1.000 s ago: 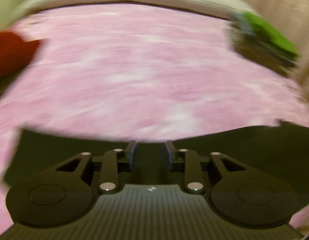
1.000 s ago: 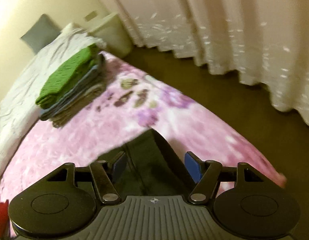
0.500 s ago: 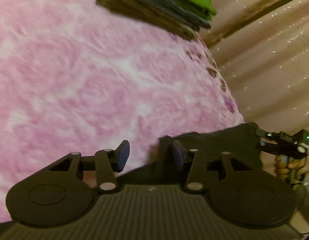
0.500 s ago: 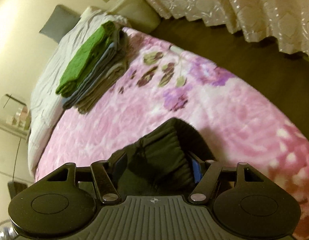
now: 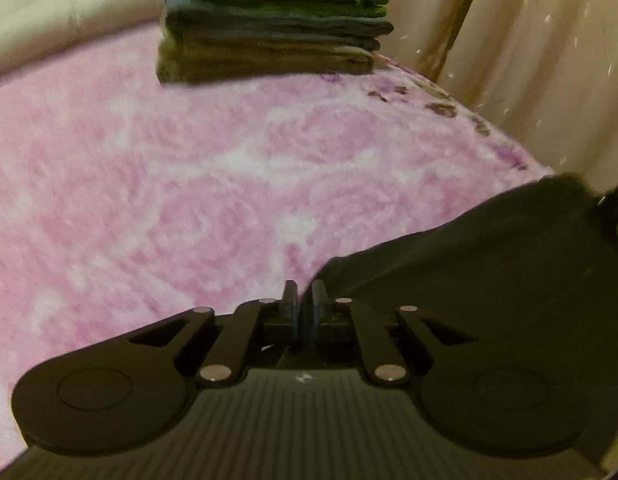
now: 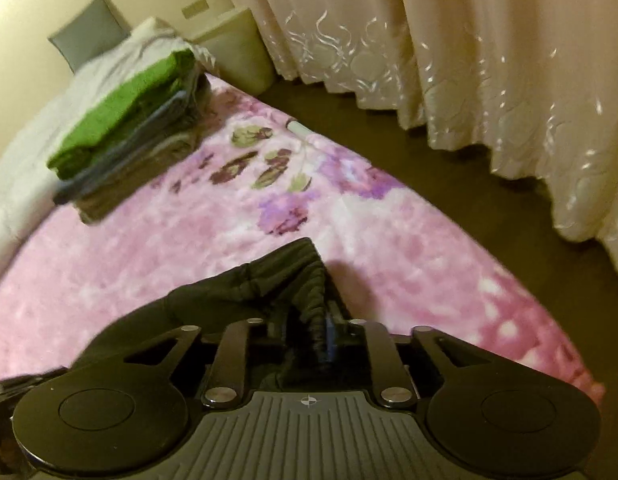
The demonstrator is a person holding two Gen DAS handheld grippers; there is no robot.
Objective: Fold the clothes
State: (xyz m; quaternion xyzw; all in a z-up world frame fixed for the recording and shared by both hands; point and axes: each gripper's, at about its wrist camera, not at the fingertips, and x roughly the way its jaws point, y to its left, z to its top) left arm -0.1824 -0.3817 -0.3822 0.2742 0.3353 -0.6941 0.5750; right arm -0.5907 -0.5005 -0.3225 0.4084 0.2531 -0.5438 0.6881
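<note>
A black garment [image 5: 489, 280] lies on the pink floral blanket [image 5: 189, 180] near its edge. My left gripper [image 5: 303, 300] sits at the garment's near left corner. Its jaws are closing and stand almost together, with the cloth's edge running in between them. In the right wrist view the same garment [image 6: 245, 292] shows its bunched ribbed band. My right gripper [image 6: 309, 320] is closing on that band, and the gathered cloth fills the gap between its fingers.
A stack of folded clothes [image 5: 269, 32], green on top, sits at the blanket's far end [image 6: 125, 136]. White bedding [image 6: 29, 160] lies behind it. Pale curtains [image 6: 469, 60] hang beyond a strip of dark floor [image 6: 469, 184] beside the bed.
The left gripper swept across the blanket to the garment's corner and narrowed its jaws. The right gripper sank onto the bunched band and drew its jaws in around it.
</note>
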